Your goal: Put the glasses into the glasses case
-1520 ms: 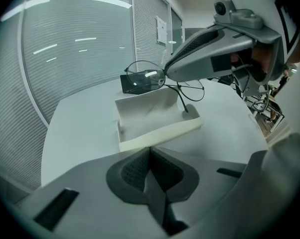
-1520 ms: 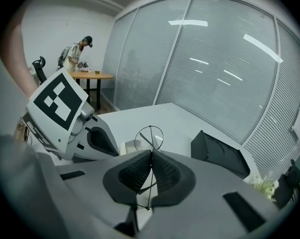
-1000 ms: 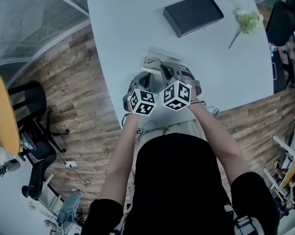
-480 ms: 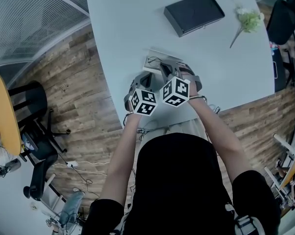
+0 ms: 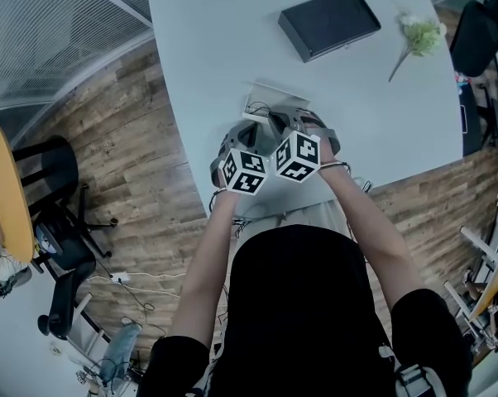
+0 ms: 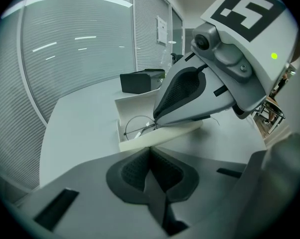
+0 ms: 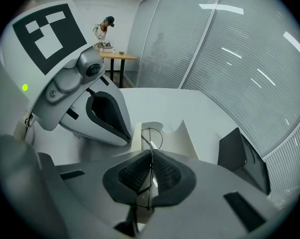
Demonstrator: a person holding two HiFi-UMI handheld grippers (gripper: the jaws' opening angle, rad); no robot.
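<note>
Task status: nearly done, by the look of it. Glasses are down inside the glasses case but not let go. Left to do: release, pull clear, probably shut the lid.

Left claw [image 6: 150,147]: jaws together, nothing visible between the pads. Tips sit right at the near wall of the glasses case [image 6: 140,142]. Looks like bracing; cannot tell whether it actually touches the wall.

Glasses case: white, open, lid raised on the far side. It lies on the white counter [image 5: 216,40], close to the counter edge on the person's side. Inside the case: the glasses [image 6: 136,126], thin wire frame, one round lens ring showing low in the tray. Nothing else seen in it.

Right claw [image 7: 151,151]: closed on the glasses, the thin wire pinched between the dark pads. It reaches into the case from the case's right side, angled downward.

Beyond the case, well apart toward the far right: a black box [image 5: 329,23], closed, contents not visible. Further right of that, a green flower sprig [image 5: 418,35] lying loose on the counter.

Risk judged: thin frame could snag on the pads at release.
</note>
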